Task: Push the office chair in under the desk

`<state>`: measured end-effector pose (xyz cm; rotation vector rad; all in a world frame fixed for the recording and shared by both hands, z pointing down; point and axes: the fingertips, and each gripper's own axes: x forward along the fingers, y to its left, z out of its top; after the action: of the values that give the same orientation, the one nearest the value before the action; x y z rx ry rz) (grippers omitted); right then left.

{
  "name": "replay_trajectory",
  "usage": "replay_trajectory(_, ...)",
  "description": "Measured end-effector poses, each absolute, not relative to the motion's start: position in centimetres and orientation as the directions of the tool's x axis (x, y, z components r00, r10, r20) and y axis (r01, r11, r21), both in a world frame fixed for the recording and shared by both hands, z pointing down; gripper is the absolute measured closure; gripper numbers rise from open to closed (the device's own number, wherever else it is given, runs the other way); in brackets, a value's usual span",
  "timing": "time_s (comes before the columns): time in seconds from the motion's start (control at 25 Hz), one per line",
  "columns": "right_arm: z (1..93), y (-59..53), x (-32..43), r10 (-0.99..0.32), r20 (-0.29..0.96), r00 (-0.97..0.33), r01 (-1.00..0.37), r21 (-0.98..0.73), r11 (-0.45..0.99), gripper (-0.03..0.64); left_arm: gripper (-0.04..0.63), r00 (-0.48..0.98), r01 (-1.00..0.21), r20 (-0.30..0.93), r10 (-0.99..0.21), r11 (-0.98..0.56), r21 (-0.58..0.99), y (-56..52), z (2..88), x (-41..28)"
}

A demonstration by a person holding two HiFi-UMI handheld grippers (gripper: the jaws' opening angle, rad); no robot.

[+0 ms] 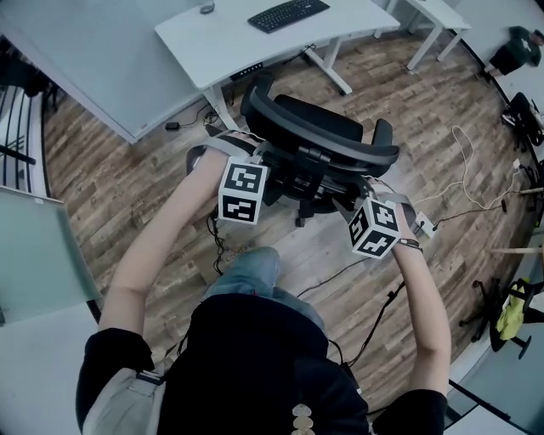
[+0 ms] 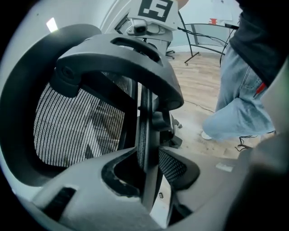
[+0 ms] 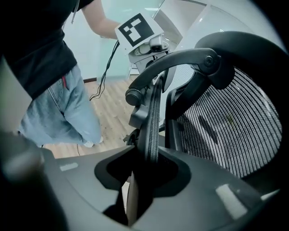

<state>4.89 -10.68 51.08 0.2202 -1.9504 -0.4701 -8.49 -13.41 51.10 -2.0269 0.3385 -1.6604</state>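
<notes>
A black mesh office chair stands on the wood floor in front of a white desk, its backrest toward me. My left gripper is shut on the backrest's left edge, which runs between its jaws. On the opposite edge my right gripper is likewise closed, and the mesh rim sits pinched in its jaw gap. Each gripper view shows the other gripper's marker cube beyond the chair's headrest.
A keyboard lies on the desk. A larger white desk stands to the left and another table at the back right. Cables and a power strip lie on the floor to the right. My jeans leg is behind the chair.
</notes>
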Motion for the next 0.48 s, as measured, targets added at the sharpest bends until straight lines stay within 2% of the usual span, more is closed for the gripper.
replay_trajectory(0.24,52.4,-13.1,5.1,-0.343,0.831,-0.439,0.085,0.419,0.904,0.492,0.460,0.212,0.077,0.833,-0.511,-0.841,-0.536,-15.7,52.3,-8.2)
replay_trajectory(0.48,51.4,-22.7,6.0,-0.269,0.841,-0.470,0.134,0.369,0.920,0.485,0.457,0.189,0.036,0.848,-0.496,-0.859,-0.510,-25.3,51.3,-7.2)
